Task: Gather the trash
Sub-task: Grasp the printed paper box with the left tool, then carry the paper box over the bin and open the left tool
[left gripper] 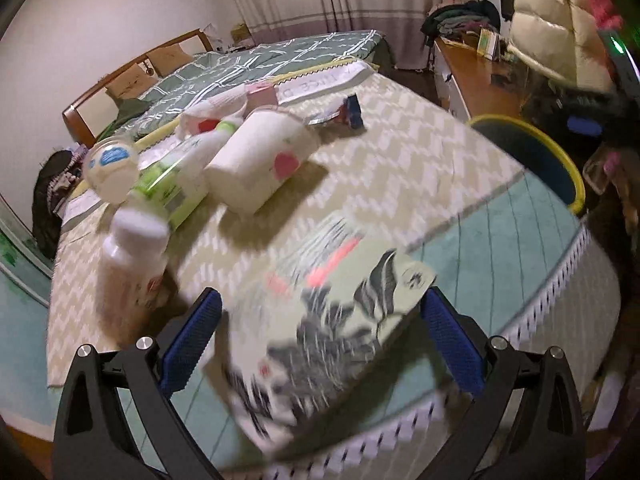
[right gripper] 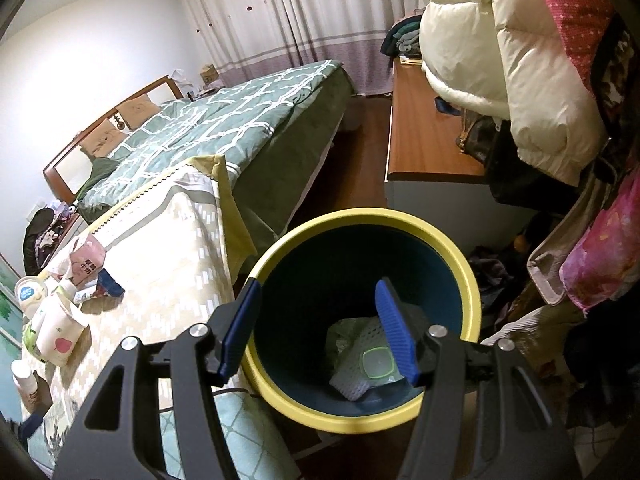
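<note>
My left gripper (left gripper: pixel 320 308) stands open around a flat pale-green packet with black feather print (left gripper: pixel 332 312) on the covered table (left gripper: pixel 420 168); whether the pads touch it is unclear. Beyond lie a white paper cup on its side (left gripper: pixel 256 160), a green-labelled bottle (left gripper: pixel 180 176), a white bottle (left gripper: pixel 134 256) and a blue wrapper (left gripper: pixel 352 114). My right gripper (right gripper: pixel 318 296) is open and empty above the yellow-rimmed blue bin (right gripper: pixel 460 264), which holds a white mesh packet (right gripper: pixel 364 364). The bin (left gripper: pixel 560 156) also shows at the table's right edge in the left wrist view.
A bed with a green quilt (right gripper: pixel 240 120) lies behind the table. A wooden desk (right gripper: pixel 420 140) stands right of the bin, with a cream down jacket (right gripper: pixel 500 60) and other clothes hanging over it. More trash (right gripper: pixel 56 328) shows on the table in the right wrist view.
</note>
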Demonstrator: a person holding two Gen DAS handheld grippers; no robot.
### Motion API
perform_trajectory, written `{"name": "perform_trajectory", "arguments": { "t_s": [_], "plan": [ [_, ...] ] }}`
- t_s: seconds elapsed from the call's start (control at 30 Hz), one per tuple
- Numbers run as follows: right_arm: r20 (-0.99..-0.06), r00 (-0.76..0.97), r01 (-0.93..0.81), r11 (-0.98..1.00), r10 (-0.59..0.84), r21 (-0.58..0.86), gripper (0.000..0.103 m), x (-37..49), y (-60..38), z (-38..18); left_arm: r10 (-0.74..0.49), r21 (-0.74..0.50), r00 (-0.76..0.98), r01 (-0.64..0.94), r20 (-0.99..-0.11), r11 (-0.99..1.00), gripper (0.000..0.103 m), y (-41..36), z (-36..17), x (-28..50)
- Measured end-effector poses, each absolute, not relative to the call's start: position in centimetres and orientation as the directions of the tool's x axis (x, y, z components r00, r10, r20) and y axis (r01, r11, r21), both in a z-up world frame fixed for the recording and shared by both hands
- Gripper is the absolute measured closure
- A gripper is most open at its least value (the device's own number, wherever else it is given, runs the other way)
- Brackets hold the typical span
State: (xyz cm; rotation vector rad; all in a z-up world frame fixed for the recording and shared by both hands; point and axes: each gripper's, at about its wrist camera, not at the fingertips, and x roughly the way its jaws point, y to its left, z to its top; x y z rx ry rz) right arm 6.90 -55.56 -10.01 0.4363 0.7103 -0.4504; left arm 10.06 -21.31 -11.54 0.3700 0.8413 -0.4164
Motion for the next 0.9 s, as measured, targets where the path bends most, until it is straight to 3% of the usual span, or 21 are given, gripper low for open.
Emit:
{"name": "perform_trajectory", "arguments": {
  "t_s": [0.27,0.57,0.67,0.9],
  "plan": [
    [-0.699,0.679,0.506,0.832,-0.224,0.225,0.046,6.9,-55.2,-9.9,-0.282,0.104,0.500,0.612,-0.819,0.784,0.005,-22.9,-11.1,12.8],
    [-0.698,0.690,0.481,0.841,-0.190,0.246,0.045,7.2,-54.8,-10.2,-0.286,0.035,0.367,0.665,-0.885,0.746,0.005,-20.8,-13.0,13.8],
    [-0.697,0.693,0.473,0.846,-0.185,0.245,0.045,7.0,-54.5,-10.0,-0.294,0.017,0.342,0.677,-0.893,0.736,0.017,-20.6,-13.4,13.8],
    [-0.682,0.708,0.462,0.852,-0.185,0.248,0.045,5.8,-54.0,-9.5,-0.314,0.001,0.345,0.674,-0.884,0.739,0.030,-20.8,-13.1,13.1]
  ]
}}
